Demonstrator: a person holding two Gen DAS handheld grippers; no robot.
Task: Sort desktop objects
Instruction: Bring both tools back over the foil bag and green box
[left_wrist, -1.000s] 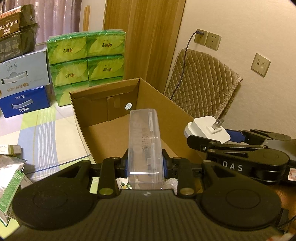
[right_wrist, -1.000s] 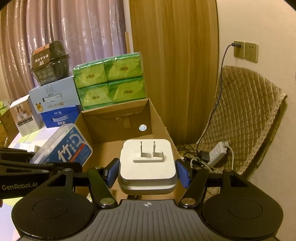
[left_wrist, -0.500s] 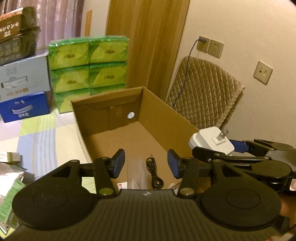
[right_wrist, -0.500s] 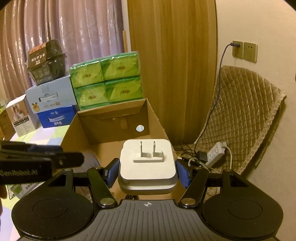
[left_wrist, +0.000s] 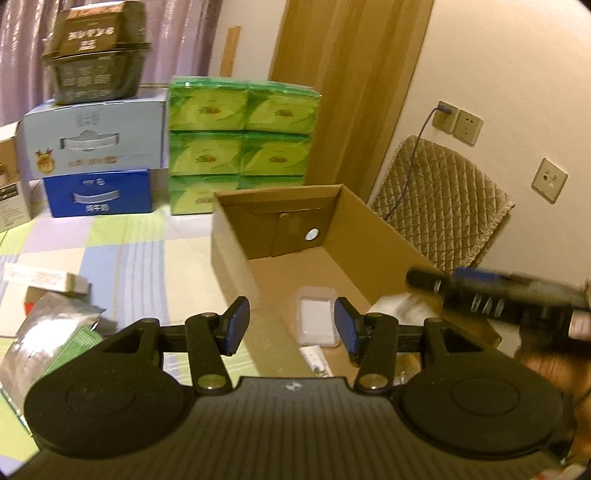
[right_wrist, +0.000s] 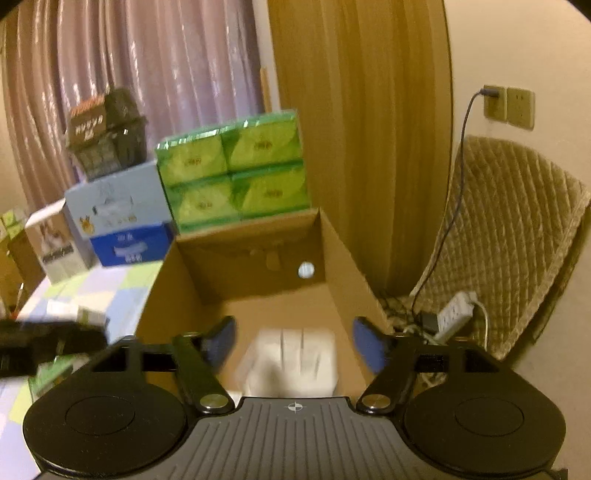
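An open cardboard box (left_wrist: 369, 236) (right_wrist: 343, 258) stands on the table. The clear plastic case (left_wrist: 317, 320) lies on the box floor, beyond my left gripper (left_wrist: 291, 325), which is open and holds nothing above the box's left wall. My right gripper (right_wrist: 293, 341) is open over the box, and the white plug adapter (right_wrist: 291, 363) shows blurred below its fingers, loose from them. In the left wrist view the right gripper (left_wrist: 498, 295) is a blurred dark bar at the right, with the white adapter (left_wrist: 402, 308) under it.
Green tissue packs (left_wrist: 240, 140), blue and grey cartons (left_wrist: 96, 162) and a dark carton stand behind the box. A foil pouch (left_wrist: 48, 332) and small packets (left_wrist: 44, 280) lie on the checked tablecloth at left. A quilted chair (right_wrist: 517, 236) and power strip (right_wrist: 454, 314) are at right.
My left gripper opened, dropped the clear case into the box and drew back to the left. My right gripper then opened and let go of the white adapter, which is falling into the box.
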